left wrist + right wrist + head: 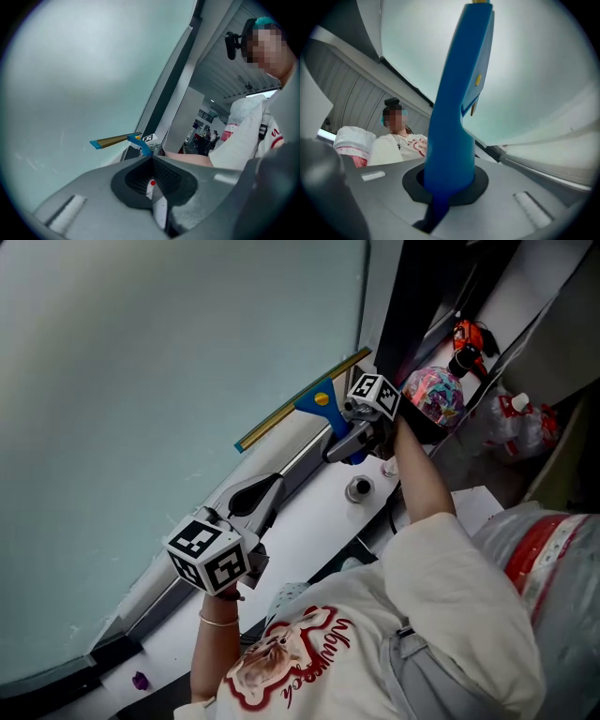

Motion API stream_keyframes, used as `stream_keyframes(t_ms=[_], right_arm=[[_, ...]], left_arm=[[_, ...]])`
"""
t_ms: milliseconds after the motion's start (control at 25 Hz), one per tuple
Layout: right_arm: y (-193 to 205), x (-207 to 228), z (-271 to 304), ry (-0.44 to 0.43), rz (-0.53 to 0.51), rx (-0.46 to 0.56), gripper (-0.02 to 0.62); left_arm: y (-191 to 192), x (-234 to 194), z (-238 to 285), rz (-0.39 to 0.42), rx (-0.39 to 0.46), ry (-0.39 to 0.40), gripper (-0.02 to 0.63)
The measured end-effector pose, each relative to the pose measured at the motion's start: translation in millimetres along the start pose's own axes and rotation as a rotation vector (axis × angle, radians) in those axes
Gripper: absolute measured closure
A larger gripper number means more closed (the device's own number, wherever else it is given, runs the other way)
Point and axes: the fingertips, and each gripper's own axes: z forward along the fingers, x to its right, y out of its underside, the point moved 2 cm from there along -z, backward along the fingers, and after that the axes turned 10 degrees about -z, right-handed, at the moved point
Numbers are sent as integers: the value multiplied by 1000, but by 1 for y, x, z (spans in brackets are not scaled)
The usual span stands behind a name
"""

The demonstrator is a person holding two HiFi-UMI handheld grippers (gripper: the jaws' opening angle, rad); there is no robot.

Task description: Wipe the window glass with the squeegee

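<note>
Clamping the squeegee (459,93) in my right gripper (446,190), blade seemingly against the window glass (141,371); my left gripper (157,192), nearer, is closed, empty.

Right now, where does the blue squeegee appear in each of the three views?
Head view: the squeegee is upper centre, blade at the window glass.
Left gripper view: small, left of centre, beyond the jaws.
Right gripper view: its blue handle fills the centre, clamped by the right gripper.
Shared landmark: the pale window glass.

Broad window glass (141,381) lies open; squeegee (319,401) and dark frame (422,296) bound its right
</note>
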Motion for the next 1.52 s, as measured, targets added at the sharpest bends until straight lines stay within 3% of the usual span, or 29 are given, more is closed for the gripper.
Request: stream_keyframes(t_ms=[160, 320, 400, 560, 640, 800, 1000, 1320, 1520], right_arm=[[-44, -39, 45, 19, -187, -122, 574], [-126, -83, 94, 15, -406, -114, 575], [-170, -97, 124, 63, -480, -110, 574], [-232, -122, 187, 153, -498, -117, 575], [-255, -140, 220, 130, -526, -144, 575], [-297, -177, 294, -10, -576, -204, 575], [-348, -209, 372, 14, -601, -257, 574], [-423, -242, 442, 45, -632, -329, 574], [-458, -228, 460, 81, -617, -346, 574]], left_arm=[[-21, 23, -23, 66, 44, 10, 605], [-58, 52, -55, 138, 142, 13, 605], [-79, 65, -79, 189, 201, -13, 605], [-119, 90, -127, 285, 264, -85, 605], [-141, 105, -149, 326, 289, -99, 605], [-180, 132, -199, 383, 332, -89, 605], [-211, 152, -257, 441, 292, -130, 605], [-272, 175, -333, 406, 381, -152, 605], [-303, 182, -356, 393, 430, -152, 605]])
